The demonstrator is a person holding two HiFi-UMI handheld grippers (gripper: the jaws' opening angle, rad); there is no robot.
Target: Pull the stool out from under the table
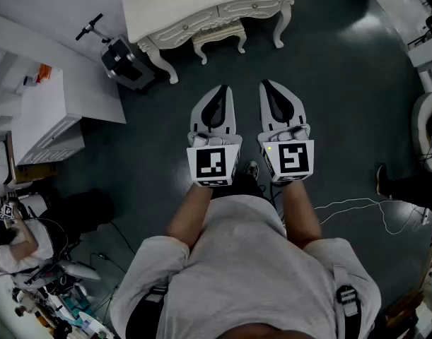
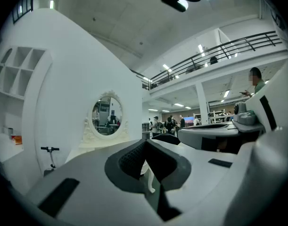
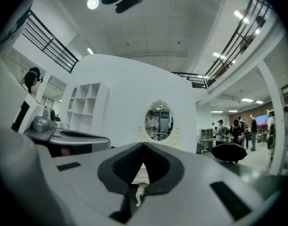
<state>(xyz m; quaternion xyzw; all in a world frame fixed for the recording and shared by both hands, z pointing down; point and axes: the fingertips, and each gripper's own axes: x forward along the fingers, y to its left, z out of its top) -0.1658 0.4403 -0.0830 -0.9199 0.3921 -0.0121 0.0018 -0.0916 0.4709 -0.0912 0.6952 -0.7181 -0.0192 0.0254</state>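
In the head view the table (image 1: 201, 9) is cut off by the top edge, and the stool (image 1: 218, 37) stands partly under it, so I see only the seat's front and its front legs. Ahead of my left gripper (image 2: 146, 144) and right gripper (image 3: 144, 147), the closed jaws mask most of the furniture. Only a pale leg shows through each notch, and I cannot tell whose.

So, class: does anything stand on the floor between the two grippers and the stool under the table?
Nothing visible does. Only bare floor lies between the left gripper, the right gripper and the stool tucked under the white table. The scooter stands beside the table, at its left in the head view, outside that path.
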